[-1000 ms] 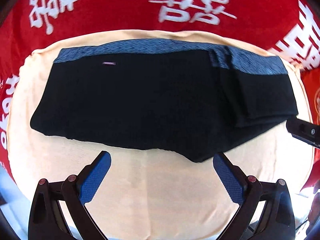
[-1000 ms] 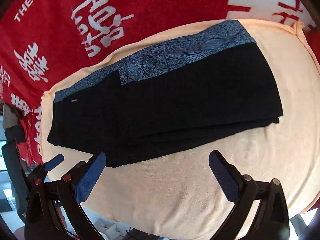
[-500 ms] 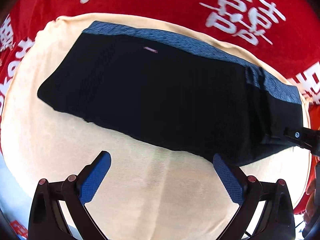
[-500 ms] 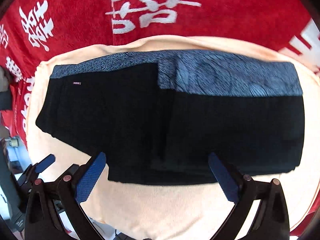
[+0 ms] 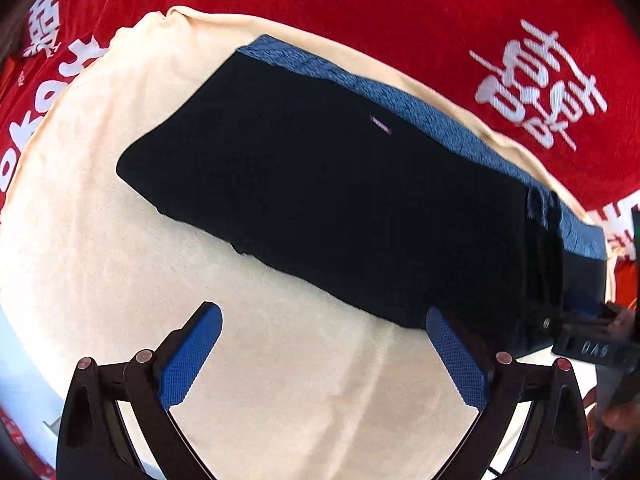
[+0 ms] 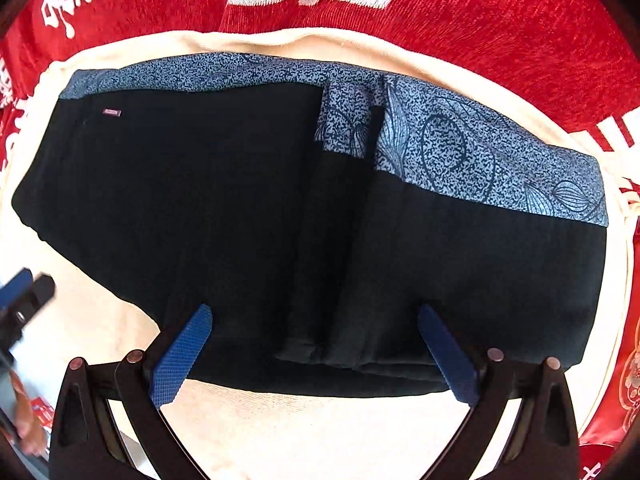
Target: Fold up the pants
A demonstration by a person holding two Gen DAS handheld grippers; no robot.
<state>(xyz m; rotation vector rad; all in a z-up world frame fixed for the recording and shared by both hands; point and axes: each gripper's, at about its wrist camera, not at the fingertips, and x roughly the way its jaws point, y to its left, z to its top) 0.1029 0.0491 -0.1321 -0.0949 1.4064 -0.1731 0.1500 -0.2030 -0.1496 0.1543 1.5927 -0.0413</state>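
Black pants (image 5: 340, 200) with a blue patterned waistband (image 5: 440, 120) lie folded on a cream cloth (image 5: 100, 260). In the right wrist view the pants (image 6: 240, 220) fill the middle, their right part folded over the left, the waistband (image 6: 460, 152) along the far edge. My left gripper (image 5: 324, 352) is open and empty over the cream cloth, at the pants' near edge. My right gripper (image 6: 316, 352) is open and empty, its fingertips (image 6: 188, 344) over the pants' near edge. The right gripper also shows in the left wrist view (image 5: 588, 340) at the pants' right end.
A red cloth with white characters (image 5: 440, 20) lies beyond and around the cream cloth; it also shows in the right wrist view (image 6: 480, 20). The left gripper shows at the left edge of the right wrist view (image 6: 24, 296). A hand (image 6: 24, 420) is at the lower left.
Both grippers have moved closer to the pants. The left view has swung so the pants sit to the right; the right gripper now reaches over the pants' near edge. Both stay open.
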